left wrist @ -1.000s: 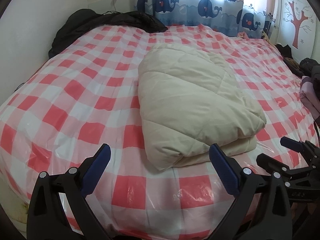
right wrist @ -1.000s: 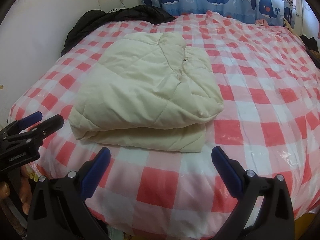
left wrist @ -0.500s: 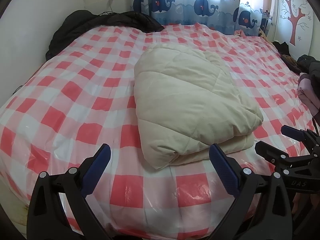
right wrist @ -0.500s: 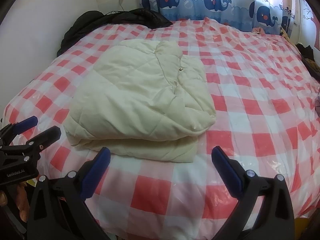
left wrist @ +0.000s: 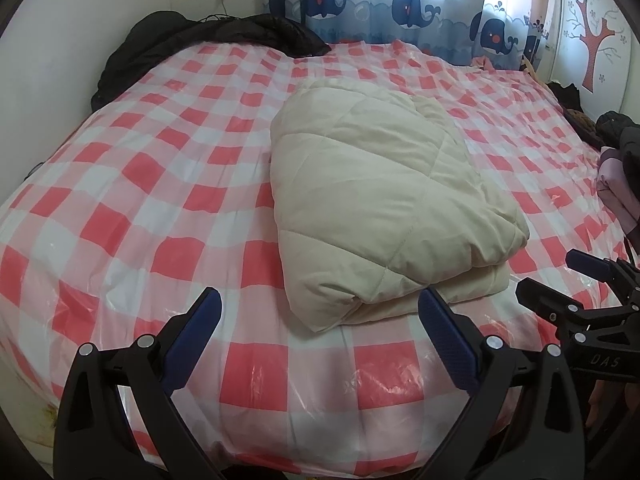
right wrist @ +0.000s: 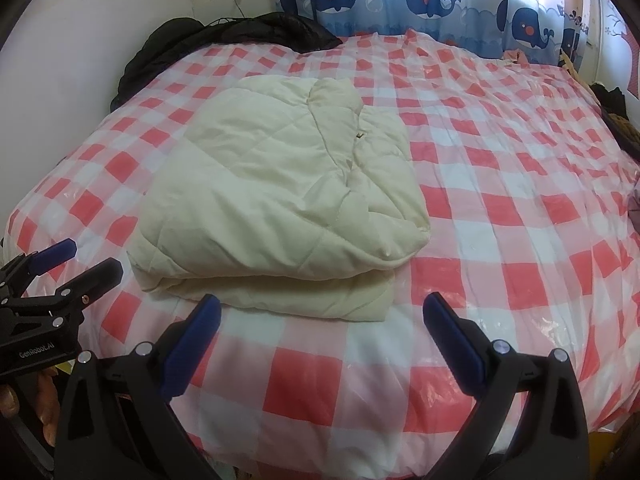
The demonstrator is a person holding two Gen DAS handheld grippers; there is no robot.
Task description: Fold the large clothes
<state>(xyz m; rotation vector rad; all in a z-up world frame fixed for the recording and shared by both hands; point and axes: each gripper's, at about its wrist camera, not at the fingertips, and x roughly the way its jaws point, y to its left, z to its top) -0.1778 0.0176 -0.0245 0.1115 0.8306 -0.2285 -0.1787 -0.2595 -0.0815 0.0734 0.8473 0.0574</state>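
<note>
A cream quilted padded garment [left wrist: 380, 196] [right wrist: 280, 200] lies folded into a thick bundle on the bed with the red-and-white checked plastic cover [left wrist: 160, 184] [right wrist: 520, 208]. My left gripper [left wrist: 320, 320] hangs open over the bed's near edge, just short of the bundle's near left corner, nothing between its fingers. My right gripper [right wrist: 320, 320] is open too, a little before the bundle's front fold. Each gripper shows in the other's view: the right gripper [left wrist: 560, 284] at the right edge, the left gripper [right wrist: 68, 264] at the left edge.
A black jacket [left wrist: 200, 36] [right wrist: 224, 36] lies heaped at the bed's far left corner against the wall. Whale-print curtains [left wrist: 400, 4] hang behind the bed. Dark and pink clothes [left wrist: 616, 168] pile up at the right edge of the bed.
Both grippers have drawn slightly back from the bundle, staying open. The folded garment has not moved.
</note>
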